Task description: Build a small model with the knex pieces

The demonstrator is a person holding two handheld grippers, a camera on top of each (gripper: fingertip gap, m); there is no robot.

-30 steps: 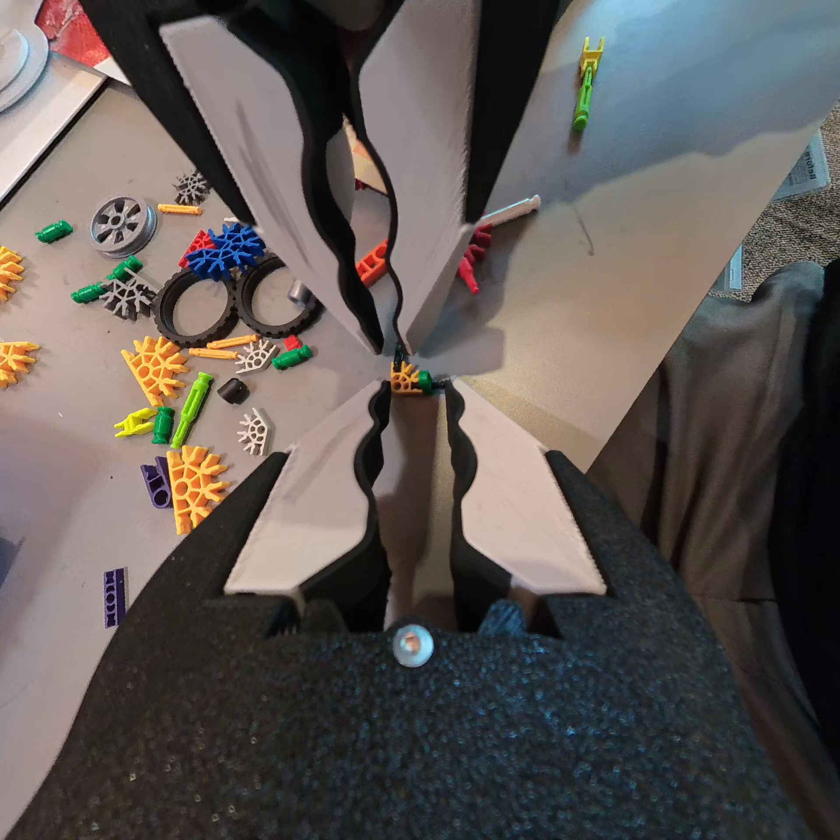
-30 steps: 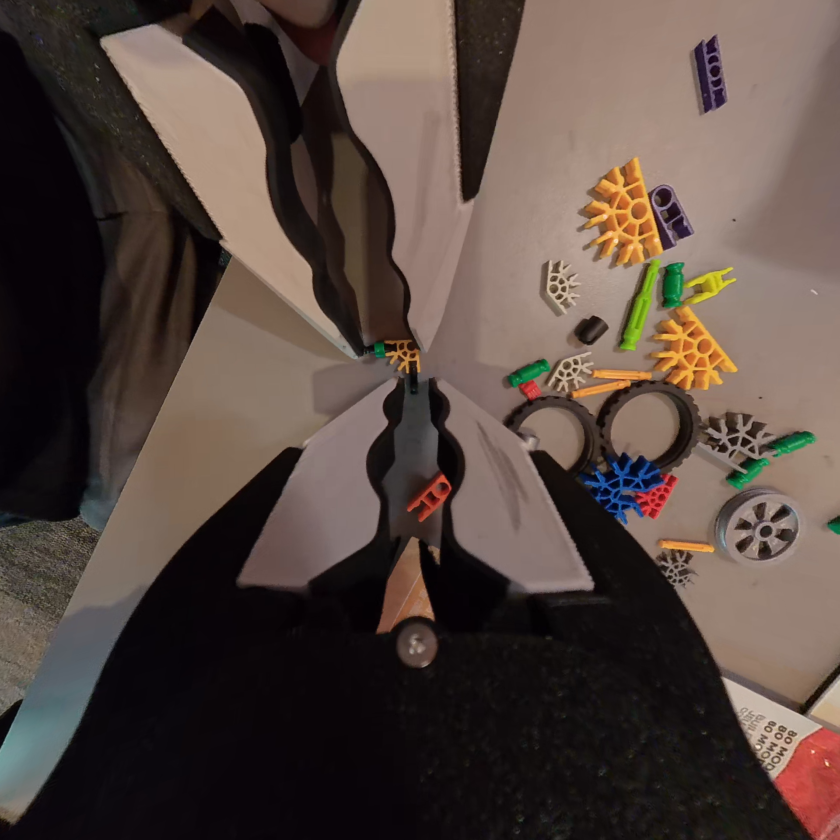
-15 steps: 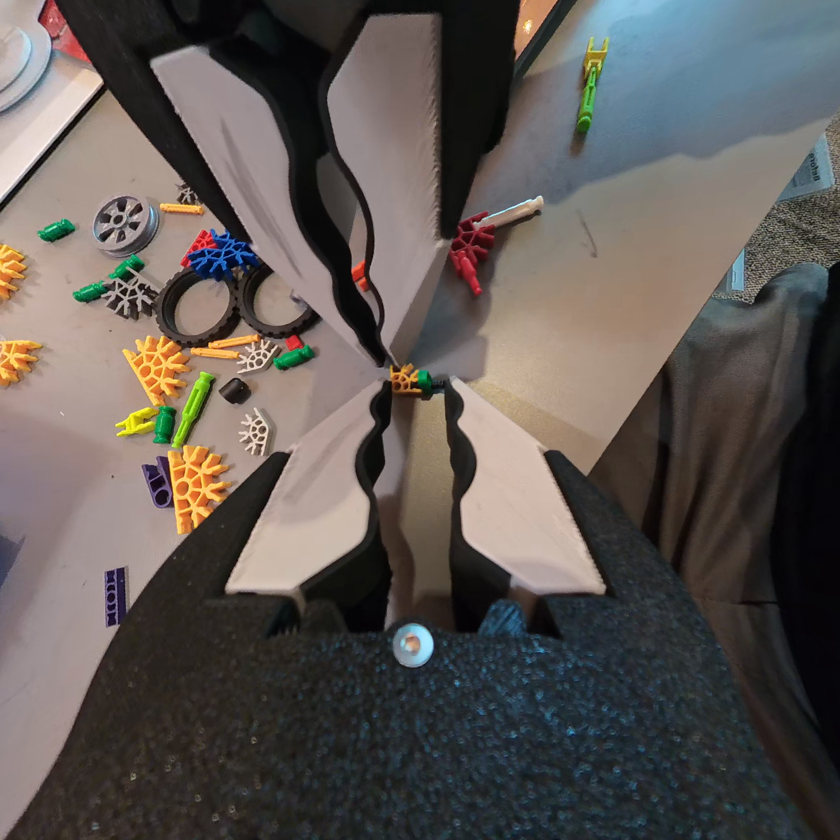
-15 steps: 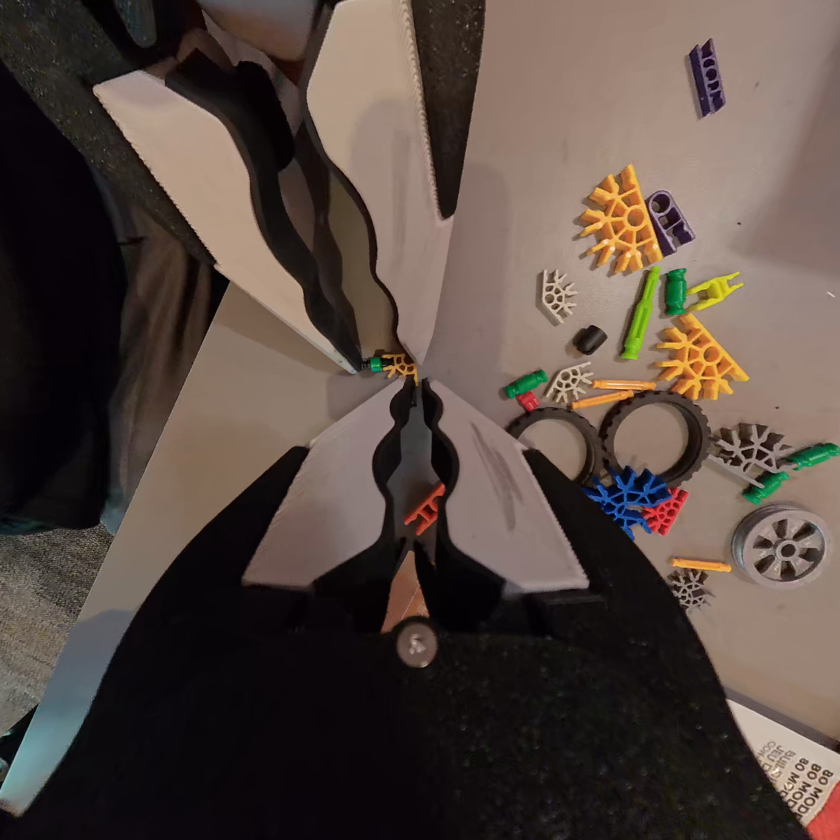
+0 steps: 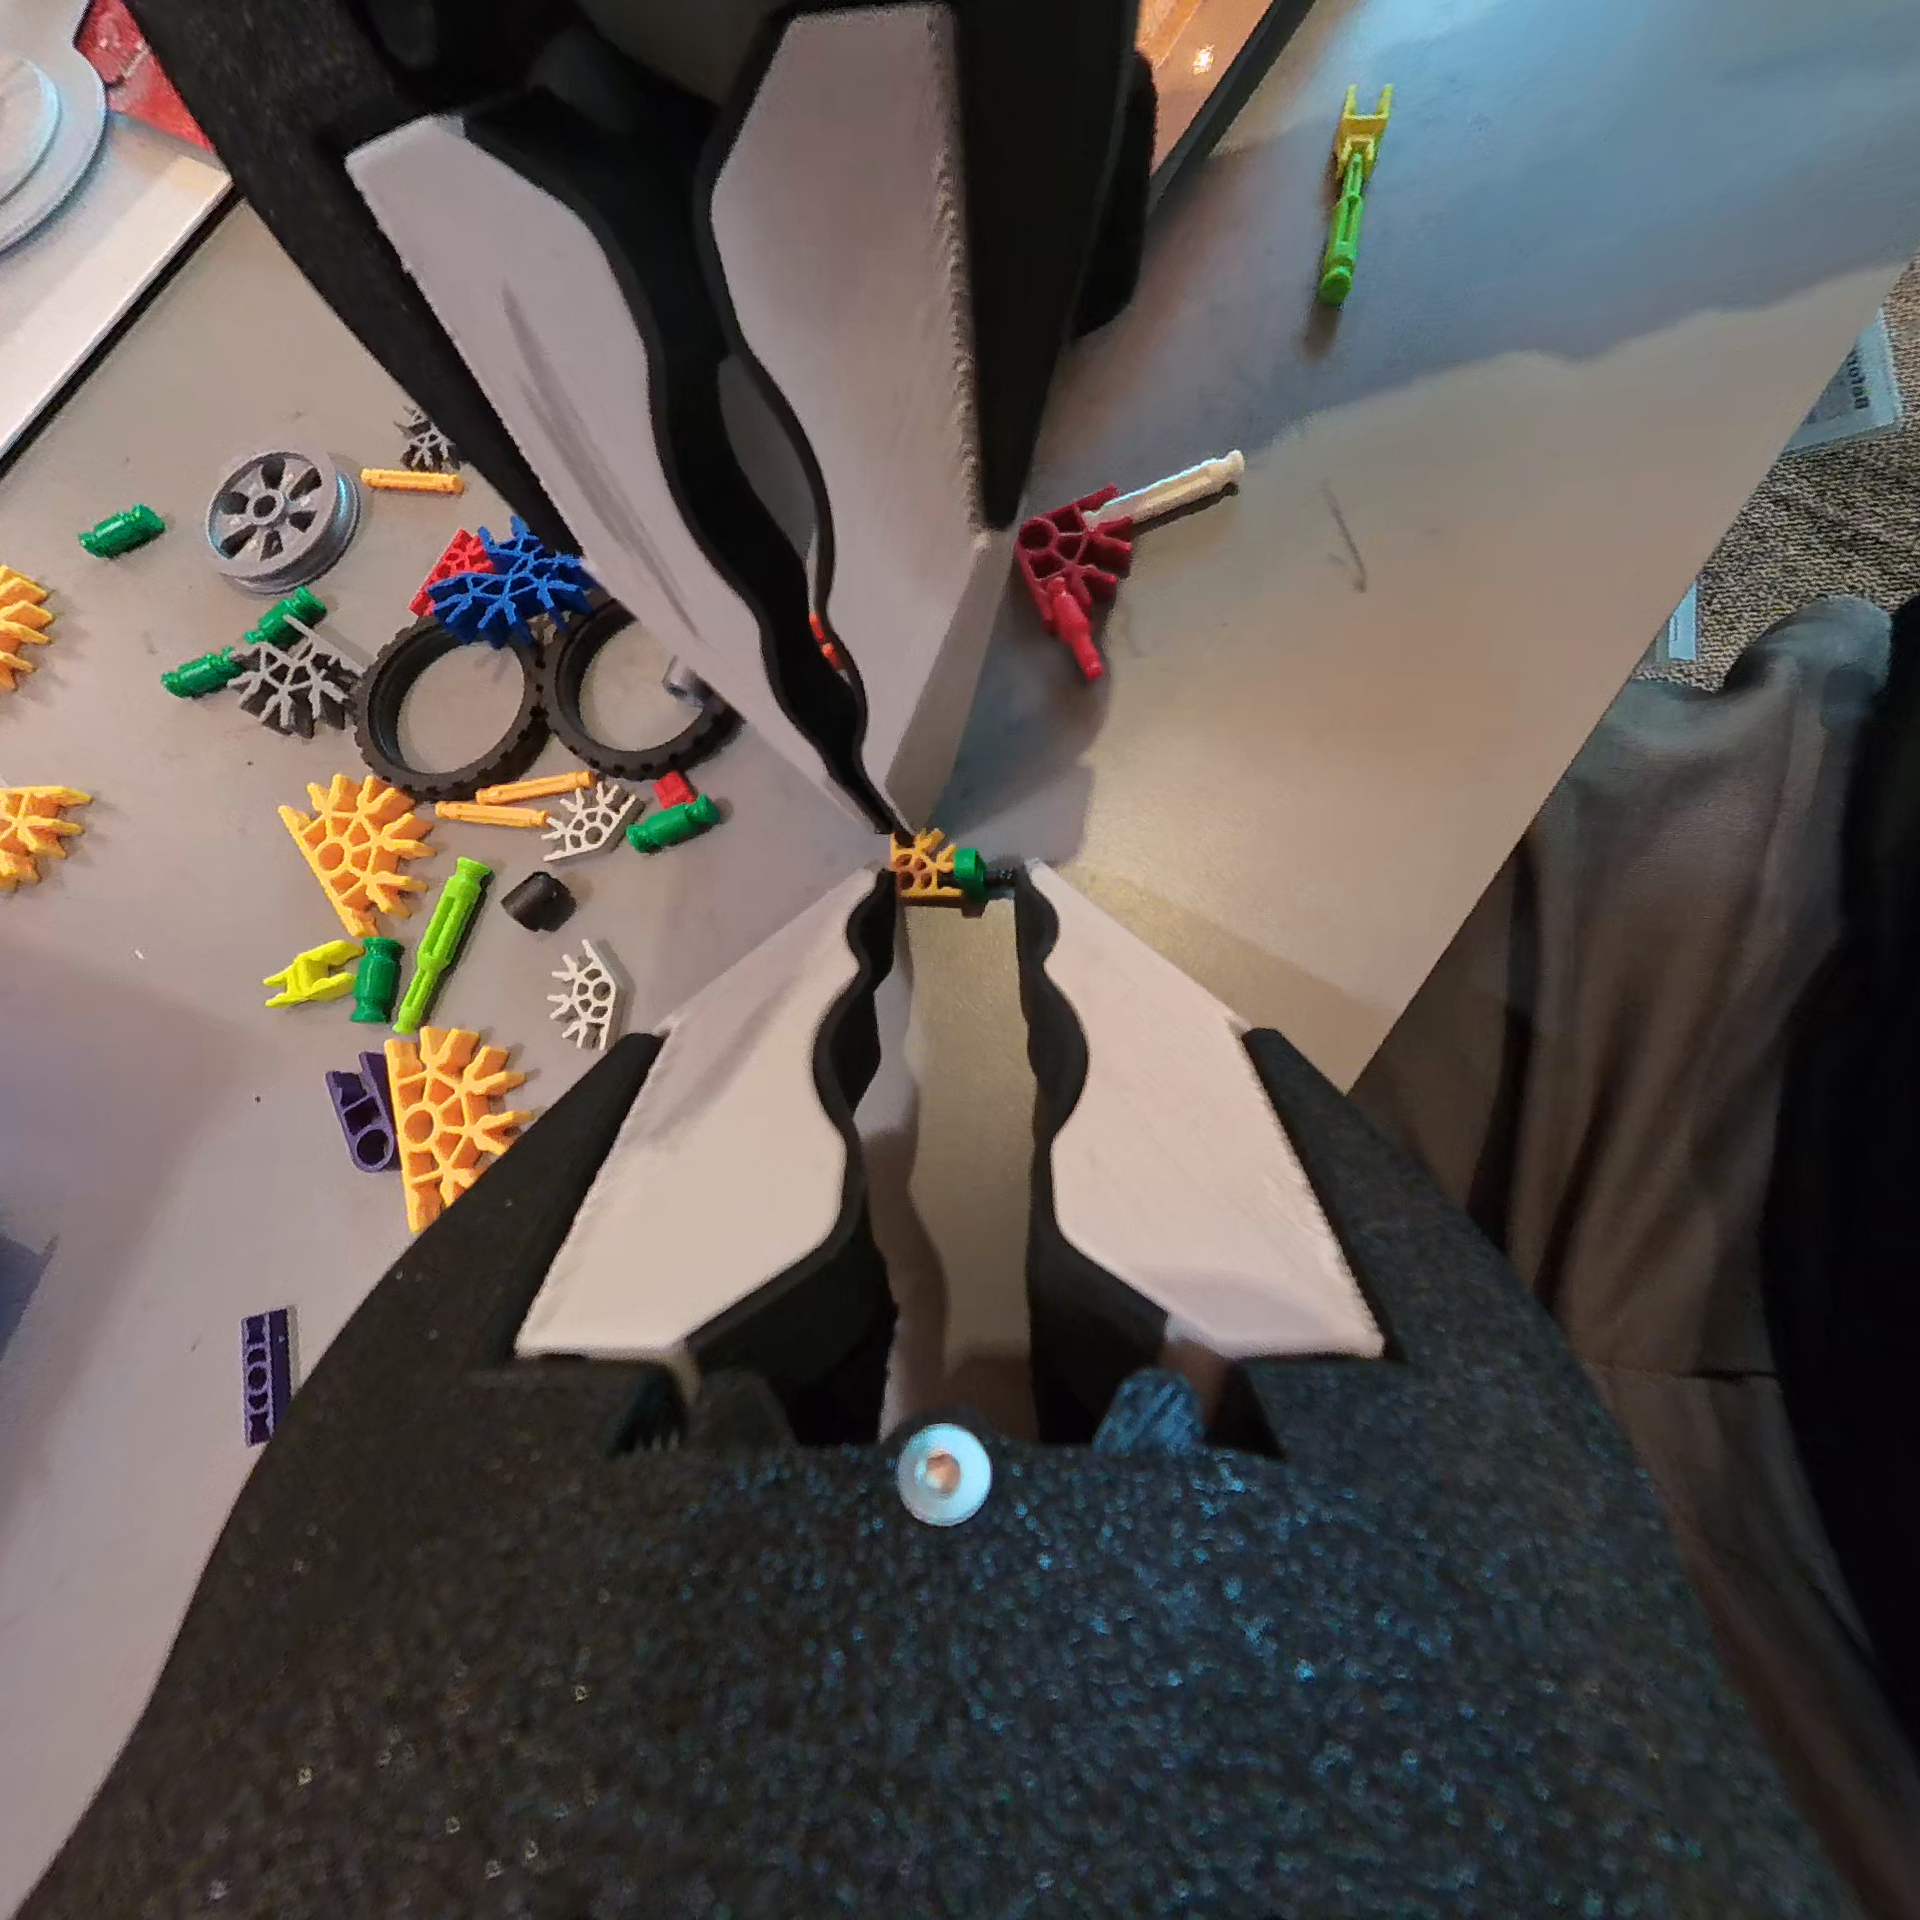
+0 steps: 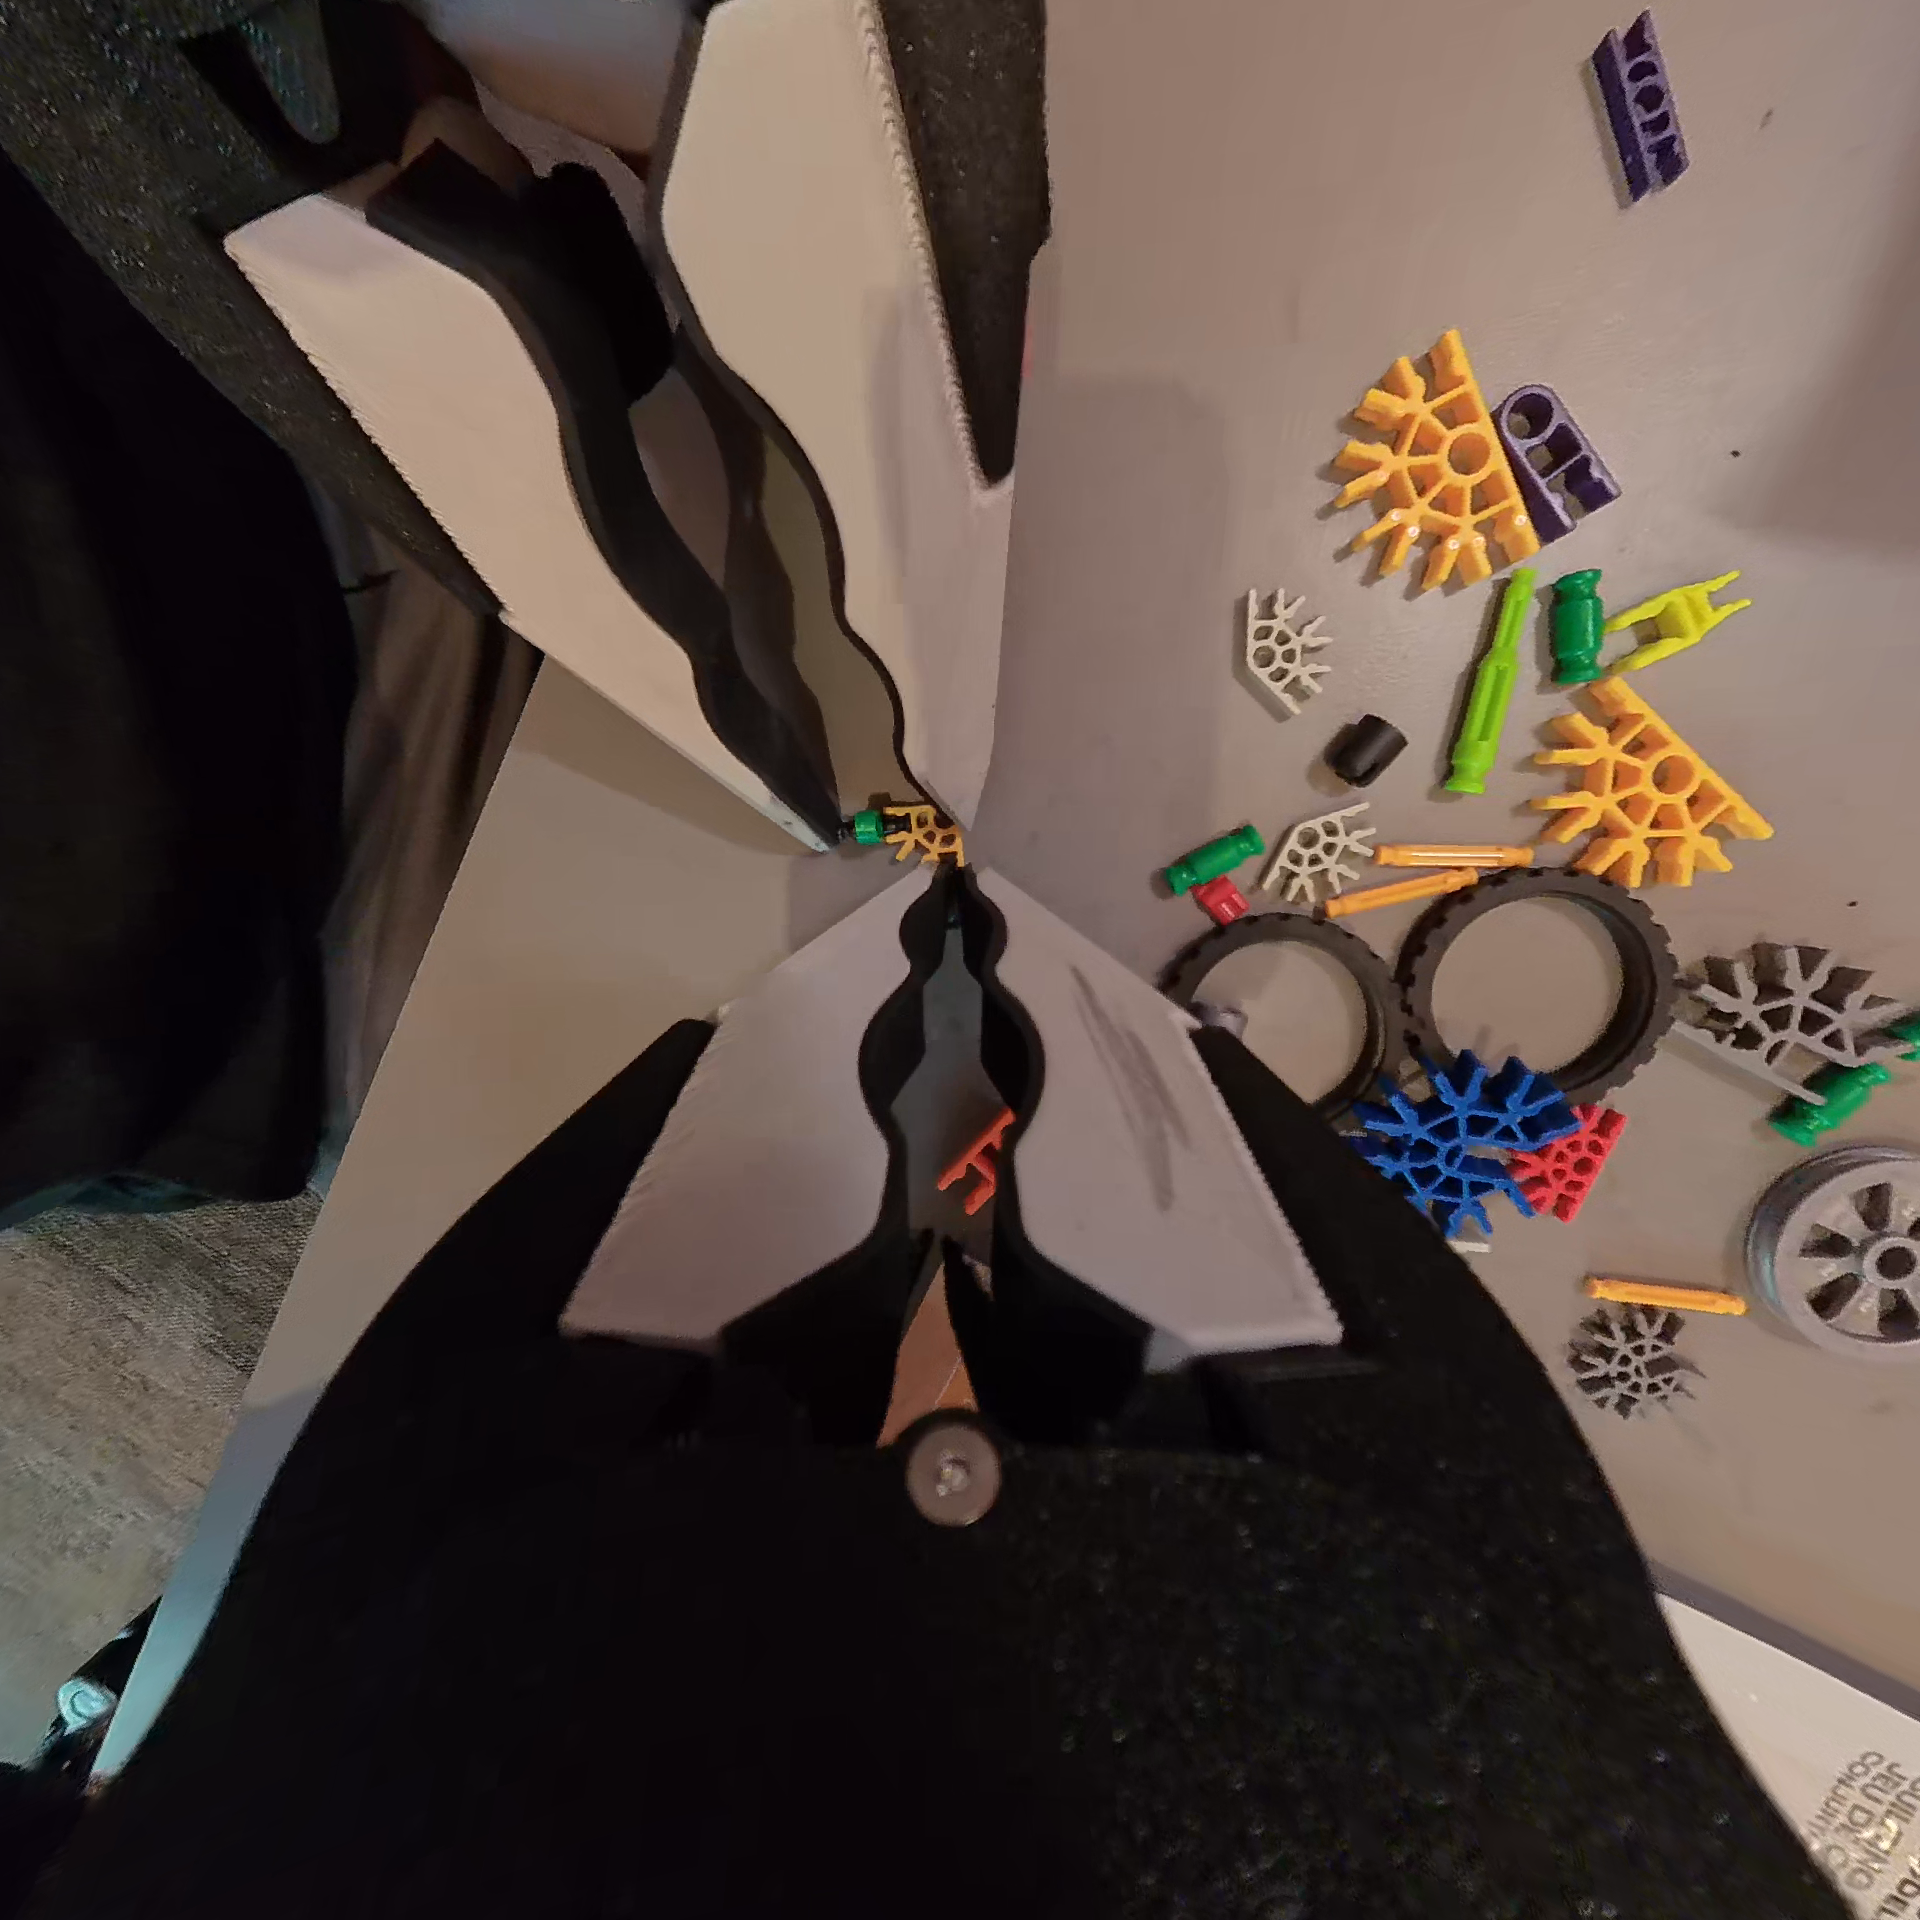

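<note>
Yellow connector with its green rod sits pinched at the left gripper tips, above the grey table. Right wrist view: right gripper closes narrowly on something dark beneath that connector; an orange clip lies below.

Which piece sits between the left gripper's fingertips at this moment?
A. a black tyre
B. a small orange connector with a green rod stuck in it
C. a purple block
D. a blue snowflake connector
B: in the left wrist view the left gripper closes on the small orange connector with the green rod in its side, while the right gripper meets it from above.
</note>
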